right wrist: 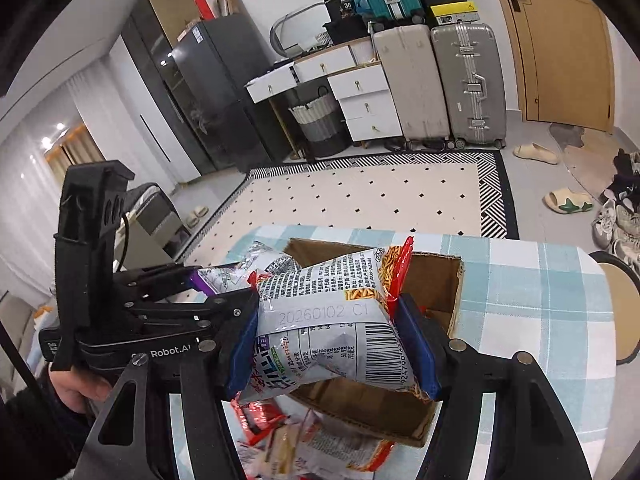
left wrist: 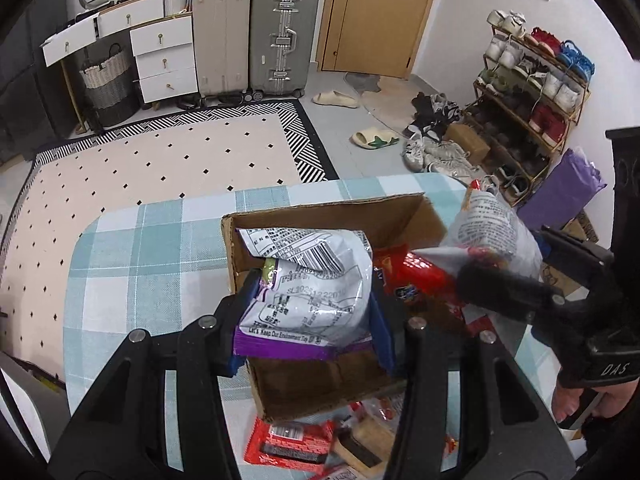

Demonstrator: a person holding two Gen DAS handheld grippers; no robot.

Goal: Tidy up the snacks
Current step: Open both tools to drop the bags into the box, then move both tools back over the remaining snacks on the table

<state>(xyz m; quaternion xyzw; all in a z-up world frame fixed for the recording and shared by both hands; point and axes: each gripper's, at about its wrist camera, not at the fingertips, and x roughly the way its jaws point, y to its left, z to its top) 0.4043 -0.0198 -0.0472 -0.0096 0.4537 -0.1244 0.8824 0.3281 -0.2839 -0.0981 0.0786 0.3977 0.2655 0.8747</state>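
An open cardboard box [left wrist: 320, 216] [right wrist: 436, 280] stands on the table with the teal checked cloth [left wrist: 140, 248]. My left gripper [left wrist: 310, 312] is shut on a silver and purple snack bag [left wrist: 320, 264], held just over the box's near left corner. My right gripper [right wrist: 326, 312] is shut on a silver and red snack bag [right wrist: 320, 280], held over the box's near side. Each view shows the other gripper: the right gripper [left wrist: 500, 286] with its bag [left wrist: 492, 224], and the left gripper [right wrist: 196, 276] with the purple bag [right wrist: 224, 276]. A red pack [left wrist: 420, 276] shows inside the box.
Several loose snack packs [left wrist: 292, 440] [right wrist: 312, 440] lie on the cloth in front of the box. A chair [right wrist: 624, 308] stands at the table's right. Beyond are a patterned rug [left wrist: 160, 160], suitcases [left wrist: 280, 36] and a shoe rack [left wrist: 528, 92].
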